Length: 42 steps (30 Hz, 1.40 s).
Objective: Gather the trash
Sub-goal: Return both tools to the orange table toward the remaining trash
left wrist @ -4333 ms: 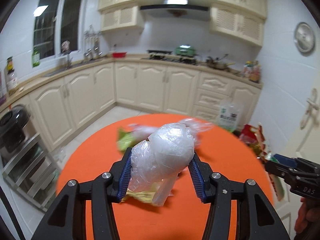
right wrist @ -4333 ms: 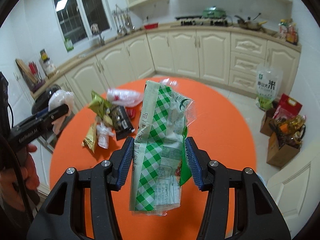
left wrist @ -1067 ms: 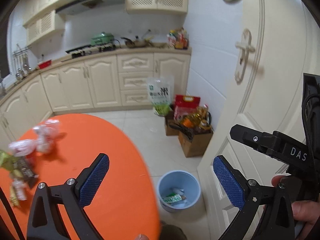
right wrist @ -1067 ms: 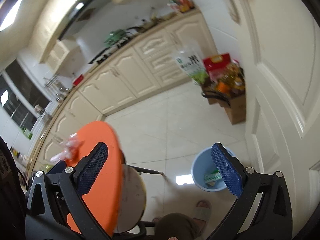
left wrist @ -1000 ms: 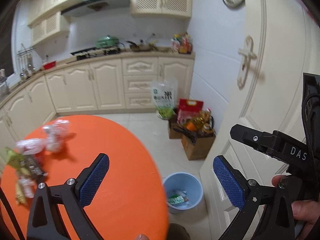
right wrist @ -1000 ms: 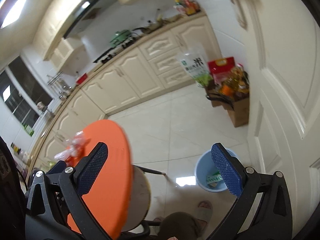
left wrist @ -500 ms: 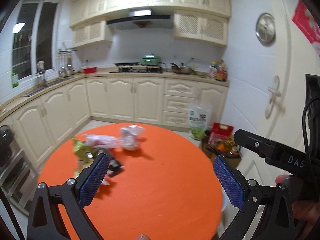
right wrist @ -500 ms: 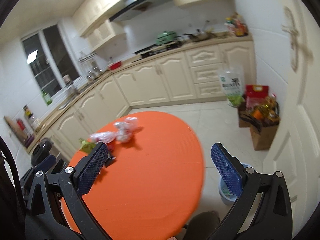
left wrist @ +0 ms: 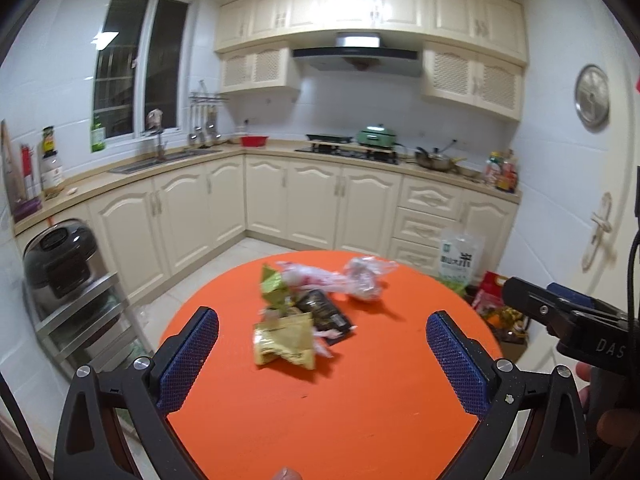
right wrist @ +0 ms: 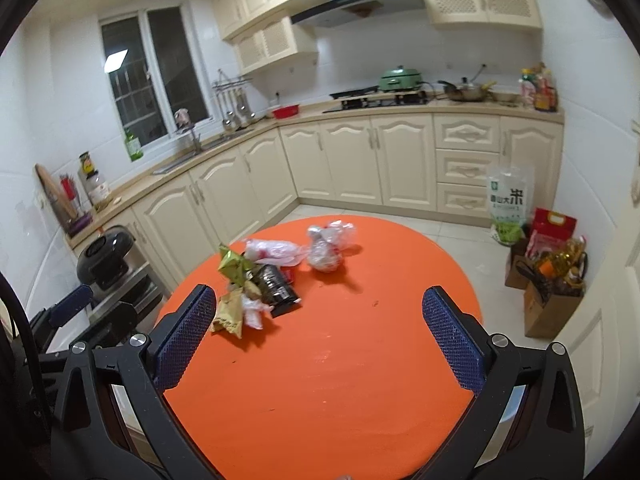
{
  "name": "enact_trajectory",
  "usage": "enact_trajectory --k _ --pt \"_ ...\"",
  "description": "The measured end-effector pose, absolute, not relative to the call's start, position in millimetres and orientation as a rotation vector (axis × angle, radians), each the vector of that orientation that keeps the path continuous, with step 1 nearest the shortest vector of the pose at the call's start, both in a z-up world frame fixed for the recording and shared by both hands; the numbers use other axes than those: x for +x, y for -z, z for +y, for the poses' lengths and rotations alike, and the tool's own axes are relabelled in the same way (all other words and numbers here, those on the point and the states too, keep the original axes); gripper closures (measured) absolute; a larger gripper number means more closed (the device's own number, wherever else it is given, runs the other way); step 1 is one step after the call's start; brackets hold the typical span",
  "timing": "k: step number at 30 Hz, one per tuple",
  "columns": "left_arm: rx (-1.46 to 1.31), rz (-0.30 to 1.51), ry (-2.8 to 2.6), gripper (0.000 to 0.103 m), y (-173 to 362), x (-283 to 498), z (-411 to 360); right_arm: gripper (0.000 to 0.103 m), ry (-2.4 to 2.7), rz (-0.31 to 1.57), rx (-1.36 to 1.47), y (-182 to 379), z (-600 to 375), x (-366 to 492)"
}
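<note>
A: Left-wrist view, reading left to right. Black rice cooker point(left wrist: 58, 256) on a metal rack at far left. Left tongs point(left wrist: 322, 354) spread wide, blue textured pads point(left wrist: 188, 358) apart, nothing between them.

B: Bench?

A: Round orange bench point(left wrist: 340, 408) below the tongs. Trash sits in a cluster on its far half, well ahead of the pads. Nearest item: crumpled yellow-green snack wrapper point(left wrist: 286, 342). Touching it on the right: flat black foil packet point(left wrist: 326, 314). Behind those: green-gold crumpled wrapper point(left wrist: 272, 284), then a clear plastic bag with red print point(left wrist: 310, 276), then a knotted clear plastic bag bundle point(left wrist: 364, 278) at the right end.

B: Right edge of that view?

A: Right tongs point(left wrist: 568, 308) enter from the right; from this angle I cannot tell their spread. A hand point(left wrist: 608, 426) grips the handle below.

B: Right-wrist view?

A: Same order. Rice cooker point(right wrist: 106, 258) left, with the left tongs point(right wrist: 66, 306) in front of it. Right tongs point(right wrist: 318, 332) gape wide over the bench point(right wrist: 340, 380), holding nothing. Cluster lies left of centre: snack wrapper point(right wrist: 230, 314), black packet point(right wrist: 276, 284), green-gold wrapper point(right wrist: 234, 264), red-print bag point(right wrist: 272, 252), knotted bundle point(right wrist: 326, 250). Far right, on the floor: white-and-green rice sack point(right wrist: 508, 204), brown paper bags of groceries point(right wrist: 550, 280).
</note>
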<state>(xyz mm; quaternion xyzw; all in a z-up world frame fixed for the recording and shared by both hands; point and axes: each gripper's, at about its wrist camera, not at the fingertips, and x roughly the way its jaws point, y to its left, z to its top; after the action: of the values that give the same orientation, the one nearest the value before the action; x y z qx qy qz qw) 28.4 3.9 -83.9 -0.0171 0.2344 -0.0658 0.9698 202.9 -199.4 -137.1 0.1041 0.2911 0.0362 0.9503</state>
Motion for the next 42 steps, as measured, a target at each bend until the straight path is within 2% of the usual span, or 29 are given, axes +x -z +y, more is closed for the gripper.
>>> enact_trajectory --k 5,13,27,42 --pt "-0.056 0.507 0.086 0.001 87.9 24.7 31.6 0.000 -0.107 0.615 0.164 141.6 -179.2 214.1" --pt "-0.070 0.565 0.080 0.001 92.0 59.6 52.4 0.000 -0.141 0.652 0.132 155.3 -167.1 237.3" --pt "0.002 0.798 0.098 0.001 160.0 210.5 50.0 0.000 -0.155 0.855 0.120 233.9 -165.7 331.4" --pt "-0.073 0.891 0.163 0.001 174.2 347.4 70.6 0.000 -0.246 1.001 0.108 297.6 -136.4 425.2"
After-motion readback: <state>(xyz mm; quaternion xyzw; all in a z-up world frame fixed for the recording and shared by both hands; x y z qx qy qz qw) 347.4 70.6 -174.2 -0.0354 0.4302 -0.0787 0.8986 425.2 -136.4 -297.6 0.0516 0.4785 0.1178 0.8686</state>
